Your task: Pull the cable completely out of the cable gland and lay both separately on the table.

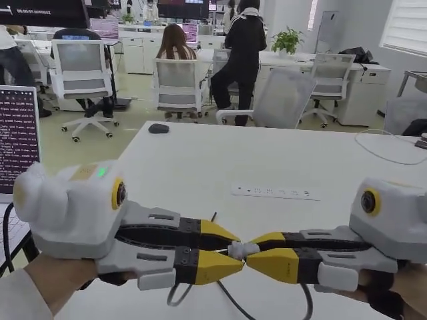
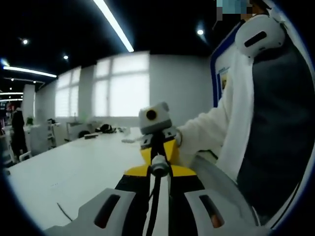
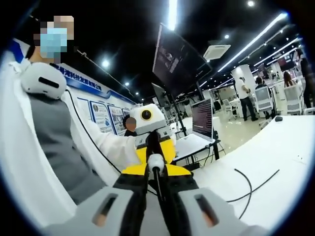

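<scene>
In the head view the two grippers meet tip to tip above the near table edge. Between the tips sits a small white cable gland (image 1: 241, 251). My left gripper (image 1: 235, 251) comes in from the left and is shut on the gland's left end. From the other side my right gripper (image 1: 253, 252) is shut on its right end. The black cable (image 1: 228, 300) hangs below in loops. In the left gripper view the gland (image 2: 160, 166) sits at the left gripper (image 2: 159, 170) tips, and the cable (image 2: 154, 201) runs back between the jaws. The right gripper view shows the gland (image 3: 156, 162), right gripper (image 3: 156, 169) and cable (image 3: 158, 186) likewise.
A white power strip (image 1: 275, 193) lies mid-table and a dark mouse (image 1: 158, 128) at the far edge. A monitor (image 1: 18, 139) stands at the left. A thin cable (image 1: 390, 150) curves at the right. Chairs and people fill the room behind the white table (image 1: 200, 167).
</scene>
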`<state>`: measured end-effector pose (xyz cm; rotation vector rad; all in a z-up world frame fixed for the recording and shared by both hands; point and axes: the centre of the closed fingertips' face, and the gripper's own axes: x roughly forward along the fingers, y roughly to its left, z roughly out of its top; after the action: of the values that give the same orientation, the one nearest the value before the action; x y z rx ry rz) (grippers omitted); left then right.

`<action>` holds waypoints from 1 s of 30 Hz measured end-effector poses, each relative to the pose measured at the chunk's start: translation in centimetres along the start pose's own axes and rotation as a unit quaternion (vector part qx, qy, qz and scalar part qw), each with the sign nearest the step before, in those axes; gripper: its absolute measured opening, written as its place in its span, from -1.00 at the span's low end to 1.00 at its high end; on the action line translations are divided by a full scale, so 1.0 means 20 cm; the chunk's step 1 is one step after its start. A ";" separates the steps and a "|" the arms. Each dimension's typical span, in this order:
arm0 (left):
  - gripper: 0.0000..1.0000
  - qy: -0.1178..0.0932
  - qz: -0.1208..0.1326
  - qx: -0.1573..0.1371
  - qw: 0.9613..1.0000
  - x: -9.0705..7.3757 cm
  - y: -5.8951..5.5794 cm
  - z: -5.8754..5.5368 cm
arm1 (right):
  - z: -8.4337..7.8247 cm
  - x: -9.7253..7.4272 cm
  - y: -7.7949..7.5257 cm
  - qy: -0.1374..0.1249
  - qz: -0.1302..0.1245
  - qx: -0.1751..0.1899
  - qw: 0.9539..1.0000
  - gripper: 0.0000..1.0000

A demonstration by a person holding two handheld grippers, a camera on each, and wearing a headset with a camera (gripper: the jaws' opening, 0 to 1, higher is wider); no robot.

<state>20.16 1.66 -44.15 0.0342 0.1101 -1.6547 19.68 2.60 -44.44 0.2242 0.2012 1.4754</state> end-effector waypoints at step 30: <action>-0.69 -0.084 0.015 -0.076 0.993 -0.05 0.02 0.02 | -0.10 -0.02 -0.05 0.043 -0.018 -0.067 0.997 -0.66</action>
<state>20.67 2.56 -43.70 -0.2176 0.1062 -1.6087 20.05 2.26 -46.53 0.0499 0.1739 1.4577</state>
